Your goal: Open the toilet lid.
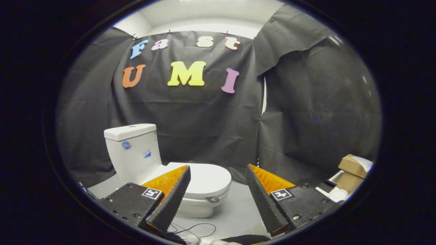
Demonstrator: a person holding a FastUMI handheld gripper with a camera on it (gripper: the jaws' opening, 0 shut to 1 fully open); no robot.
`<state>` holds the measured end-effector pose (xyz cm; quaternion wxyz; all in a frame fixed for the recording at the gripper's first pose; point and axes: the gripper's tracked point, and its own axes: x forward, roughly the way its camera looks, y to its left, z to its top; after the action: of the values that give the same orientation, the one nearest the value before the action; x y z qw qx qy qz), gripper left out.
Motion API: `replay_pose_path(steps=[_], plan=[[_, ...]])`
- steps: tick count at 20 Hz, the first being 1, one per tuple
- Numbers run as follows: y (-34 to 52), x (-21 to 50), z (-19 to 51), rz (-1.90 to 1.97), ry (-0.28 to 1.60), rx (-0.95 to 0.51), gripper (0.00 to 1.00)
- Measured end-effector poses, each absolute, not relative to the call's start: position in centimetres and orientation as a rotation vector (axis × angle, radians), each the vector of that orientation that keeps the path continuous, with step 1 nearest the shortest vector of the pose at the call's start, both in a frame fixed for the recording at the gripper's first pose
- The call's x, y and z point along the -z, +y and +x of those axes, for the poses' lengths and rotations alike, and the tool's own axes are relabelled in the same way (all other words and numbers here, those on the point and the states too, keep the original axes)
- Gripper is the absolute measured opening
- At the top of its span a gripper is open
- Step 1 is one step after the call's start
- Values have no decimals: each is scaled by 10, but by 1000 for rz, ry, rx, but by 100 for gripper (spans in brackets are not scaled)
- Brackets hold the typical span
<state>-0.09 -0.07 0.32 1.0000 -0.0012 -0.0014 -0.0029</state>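
Observation:
A white toilet [143, 160] stands on the grey floor ahead of me, its tank [131, 149] toward the left against the black cloth wall. The toilet lid [207, 178] lies flat and closed over the bowl, its front end pointing right. My gripper [218, 173] is open, with a wide gap between its fingers and nothing held. The left finger [172, 199] overlaps the near left part of the lid in view, and the lid's front end shows in the gap. The right finger [262, 200] stands apart from the toilet.
Black cloth walls close the booth behind and to the right. Cardboard boxes [351, 170] and a white item [337, 194] sit at the right. Thin cables [190, 231] lie on the grey floor [235, 211] just below the fingers.

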Motion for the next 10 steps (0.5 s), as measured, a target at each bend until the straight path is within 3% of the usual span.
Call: replay_pose_path(steps=[10], plan=[[4, -3, 14, -12, -6, -15, 100]])
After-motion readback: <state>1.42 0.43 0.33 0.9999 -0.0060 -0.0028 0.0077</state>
